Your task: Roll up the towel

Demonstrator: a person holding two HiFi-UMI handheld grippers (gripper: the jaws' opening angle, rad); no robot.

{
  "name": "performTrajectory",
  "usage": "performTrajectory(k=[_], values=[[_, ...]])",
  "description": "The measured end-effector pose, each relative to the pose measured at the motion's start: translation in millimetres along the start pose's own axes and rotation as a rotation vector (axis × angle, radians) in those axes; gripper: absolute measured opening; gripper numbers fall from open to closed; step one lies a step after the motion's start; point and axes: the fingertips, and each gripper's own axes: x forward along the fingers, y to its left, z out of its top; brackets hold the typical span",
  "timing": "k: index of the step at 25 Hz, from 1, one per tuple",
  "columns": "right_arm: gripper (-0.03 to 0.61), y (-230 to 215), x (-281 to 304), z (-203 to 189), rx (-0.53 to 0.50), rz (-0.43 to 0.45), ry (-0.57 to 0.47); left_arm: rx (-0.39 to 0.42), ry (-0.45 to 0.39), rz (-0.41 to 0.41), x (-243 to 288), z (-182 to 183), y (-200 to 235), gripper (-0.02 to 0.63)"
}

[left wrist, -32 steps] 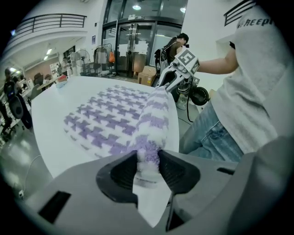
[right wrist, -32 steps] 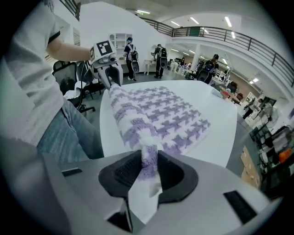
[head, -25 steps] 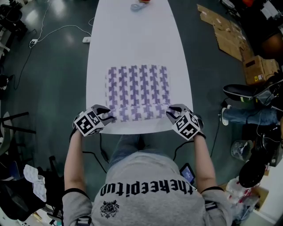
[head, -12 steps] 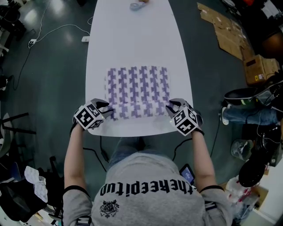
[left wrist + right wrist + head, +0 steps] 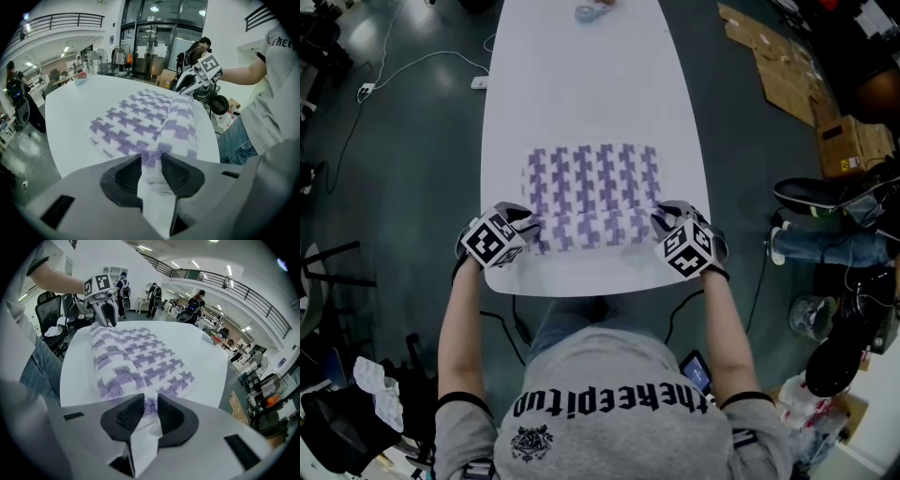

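Left gripper [image 5: 151, 164]: my jaws are closed on the near left corner of the towel [image 5: 140, 123], with white cloth bunched in the gap between them. Right gripper [image 5: 149, 411]: my jaws grip the near right corner in the same way. Between the two grippers, the towel's near edge is turned over into a short, thick roll that runs straight from one gripper to the other. The rest of the purple-and-white cloth lies flat beyond the roll, spread away from me. The towel rests on the near half of a long white table [image 5: 581, 84], with the roll a little in from the table's near edge. A small object [image 5: 592, 12] sits at the table's far end, well apart from the towel. Flattened cardboard [image 5: 773, 70] lies on the dark floor [image 5: 412, 141] to my right.
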Motion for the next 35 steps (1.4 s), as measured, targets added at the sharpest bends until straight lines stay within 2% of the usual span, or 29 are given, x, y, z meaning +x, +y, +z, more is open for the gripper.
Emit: performTrajectory(k=[6,9,11,15,18,22,24,27,32,34,35], values=[[0.089,-3.6,8.3,1.8,-0.022,-0.018,0.018,-0.005,0.007,0.039,4.1,0.0,7.5,0.13],[0.089,-5.3,6.0,4.0,-0.015,-0.037,0.001,0.02,0.0,0.063,0.7,2.3,6.2,0.13],[0.089,-10.6,-2.8,8.6,0.015,-0.06,-0.034,0.046,-0.032,0.088,-6.3,6.1,6.5,0.13],[0.089,-22.1,-28.7,17.0,0.034,-0.093,-0.103,0.098,-0.158,0.181,-35.7,26.0,11.9,0.13],[0.089,-9.2,-47.2,17.4,0.001,-0.064,-0.138,0.193,-0.19,0.23,-57.2,35.3,-7.9,0.13],[0.125,29.6,-44.8,0.5,-0.099,-0.002,-0.101,0.327,-0.097,0.197,-40.7,16.6,-54.8,0.158],[0.163,44.9,-34.4,-10.8,-0.162,0.018,-0.054,0.349,-0.044,0.174,-24.3,3.1,-70.3,0.193],[0.189,51.9,-20.4,-23.1,-0.225,0.01,0.019,0.348,0.015,0.166,-8.1,-10.6,-78.0,0.233],[0.188,44.1,-3.4,-29.4,-0.259,-0.055,0.082,0.394,0.093,0.24,9.4,-20.5,-65.8,0.239],[0.128,44.3,0.3,-31.6,-0.268,-0.06,0.112,0.415,0.108,0.275,12.4,-20.2,-61.0,0.22],[0.106,44.9,0.3,-31.8,-0.267,-0.056,0.121,0.42,0.111,0.283,12.1,-19.5,-59.6,0.185]])
